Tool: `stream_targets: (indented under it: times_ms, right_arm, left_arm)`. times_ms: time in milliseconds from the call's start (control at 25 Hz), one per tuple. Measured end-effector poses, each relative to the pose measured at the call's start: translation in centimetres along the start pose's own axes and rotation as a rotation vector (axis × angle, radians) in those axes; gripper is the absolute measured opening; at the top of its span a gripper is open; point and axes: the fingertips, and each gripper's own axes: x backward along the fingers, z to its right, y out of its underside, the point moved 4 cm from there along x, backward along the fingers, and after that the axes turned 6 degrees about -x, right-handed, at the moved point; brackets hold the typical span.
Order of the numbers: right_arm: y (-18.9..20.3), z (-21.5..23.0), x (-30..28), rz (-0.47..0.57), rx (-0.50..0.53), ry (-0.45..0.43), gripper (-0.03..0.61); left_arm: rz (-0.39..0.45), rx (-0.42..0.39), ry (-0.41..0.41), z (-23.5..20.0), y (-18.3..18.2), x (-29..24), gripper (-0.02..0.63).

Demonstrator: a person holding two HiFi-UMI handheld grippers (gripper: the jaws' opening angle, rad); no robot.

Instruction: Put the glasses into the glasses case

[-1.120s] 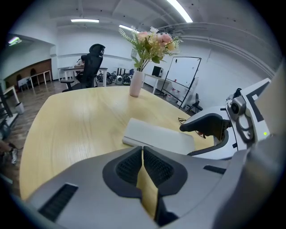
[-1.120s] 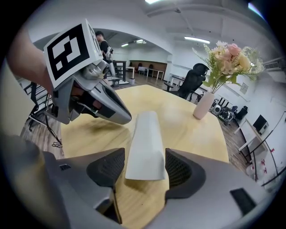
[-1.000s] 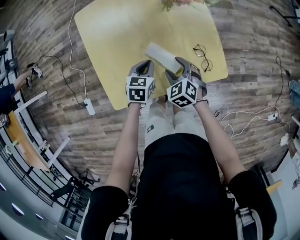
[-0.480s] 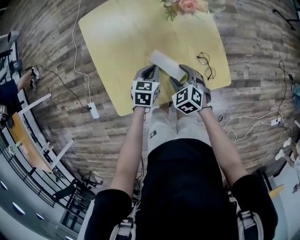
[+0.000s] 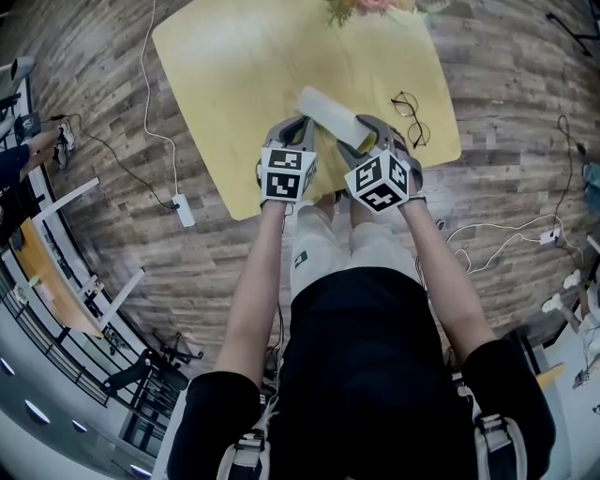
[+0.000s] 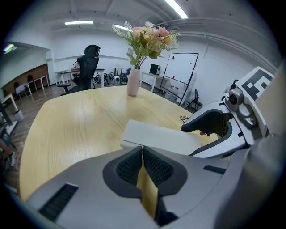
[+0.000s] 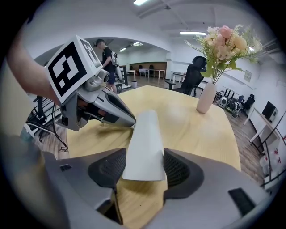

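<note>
glasses case (image 5: 323, 111): we lose its near end behind the right gripper (image 5: 362, 137) in the head view;
flowers (image 5: 370, 6): cut off by the head view's top edge;
glasses (image 6: 184, 118): in the left gripper view we catch only a sliver, too small to read

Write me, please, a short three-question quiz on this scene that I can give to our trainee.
1. True or false: the glasses lie inside the glasses case.
2. Pick one: what stands between the jaws of the right gripper? A) the glasses B) the glasses case C) nothing
3. Fill the gap: the jaws of the left gripper are ___ (together or apart).

Key
1. False. They lie on the table beside the case.
2. B
3. together
</note>
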Motion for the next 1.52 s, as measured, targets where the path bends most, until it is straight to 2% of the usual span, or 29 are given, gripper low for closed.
stream_targets:
  times_ms: [400, 560, 800, 960, 1120, 1360, 1520]
  right_arm:
    - [-0.1, -0.3, 0.0, 0.002, -0.027, -0.041, 0.278]
    - [-0.2, 0.1, 0.1, 0.014, -0.081, -0.075, 0.278]
    - [-0.4, 0.3, 0.7, 0.021, -0.107, -0.096, 0.278]
    - [-1.0, 0.5, 1.9, 0.045, -0.102, -0.095, 0.227]
    - [-1.4, 0.6, 2.8, 0.065, -0.091, -0.080, 0.153]
    - [-1.6, 0.9, 3.2, 0.069, -0.107, -0.066, 0.120]
    - [-1.7, 1.5, 3.6, 0.058, -0.106, -0.024, 0.081]
  left_arm:
    - [-0.004, -0.025, -0.013, -0.1, 0.3, 0.3, 0.028]
    - [-0.033, -0.043, -0.023, -0.1, 0.9, -0.2, 0.028]
    - [-0.039, -0.029, -0.023, 0.3, 0.9, -0.1, 0.028]
    - [-0.050, -0.030, -0.023, 0.5, 0.8, 0.0, 0.028]
    - [-0.006, 0.001, -0.029, 0.8, 0.0, 0.9, 0.028]
    - [0.032, 0.006, -0.024, 1.2, -1.4, 2.4, 0.028]
    - [0.055, 0.004, -0.021, 1.5, -2.2, 3.7, 0.028]
